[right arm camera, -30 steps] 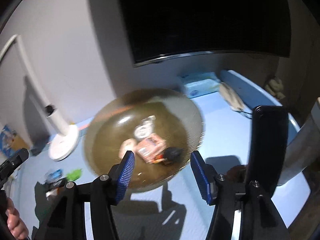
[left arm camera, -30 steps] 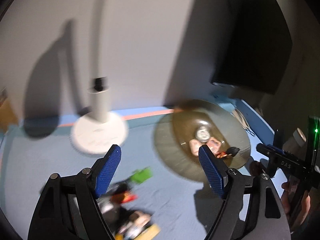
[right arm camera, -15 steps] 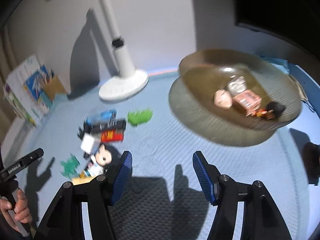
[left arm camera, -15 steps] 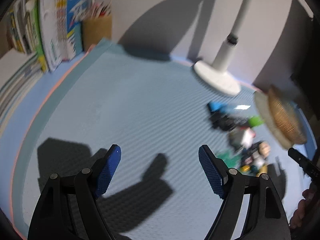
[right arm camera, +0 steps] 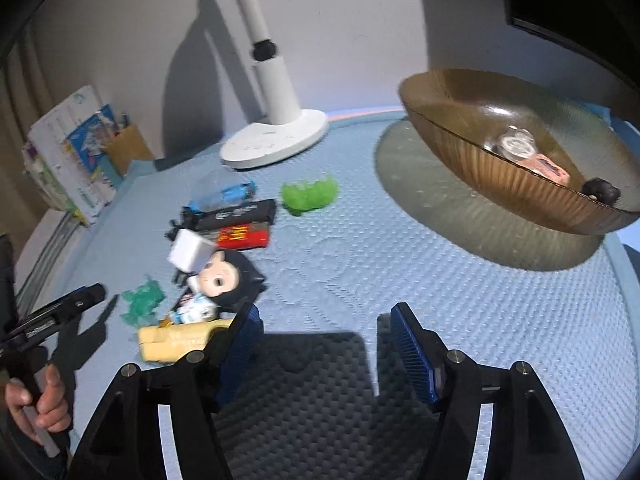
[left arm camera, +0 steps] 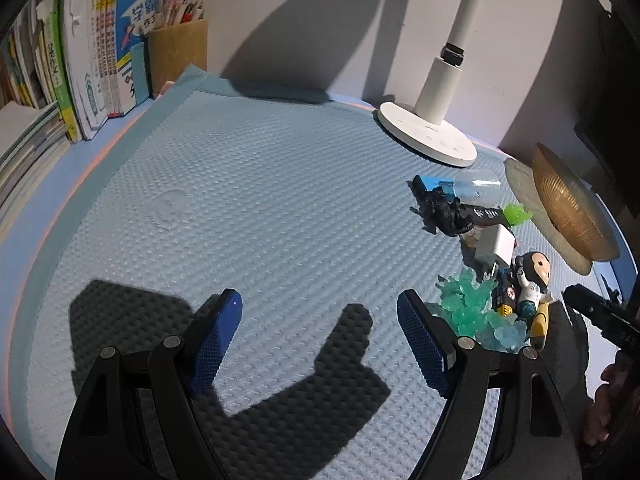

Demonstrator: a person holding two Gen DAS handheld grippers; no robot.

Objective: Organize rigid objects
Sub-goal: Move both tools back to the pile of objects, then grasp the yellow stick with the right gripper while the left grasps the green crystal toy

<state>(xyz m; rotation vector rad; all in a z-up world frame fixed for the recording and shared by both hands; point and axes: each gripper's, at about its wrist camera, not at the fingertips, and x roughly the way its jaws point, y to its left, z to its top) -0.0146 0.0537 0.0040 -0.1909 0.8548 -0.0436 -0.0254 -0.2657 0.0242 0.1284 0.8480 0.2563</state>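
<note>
Your right gripper [right arm camera: 324, 338] hangs wide open and empty just above the blue mat [right arm camera: 500, 300], its left finger close beside the dark-haired figurine [right arm camera: 224, 276], probably lined up for that pick. Your left gripper [left arm camera: 318, 330] is equally open and holds nothing, over bare mat left of the pile. The loose toys lie clustered together: a white charger cube [right arm camera: 190, 252], a black bar [right arm camera: 236, 214], a red pack [right arm camera: 242, 236], a green spiky piece [right arm camera: 308, 196] and a teal one [left arm camera: 466, 300]. The amber bowl [right arm camera: 480, 160] on the worktop's right already holds a few items; motion blur makes them hard to name.
</note>
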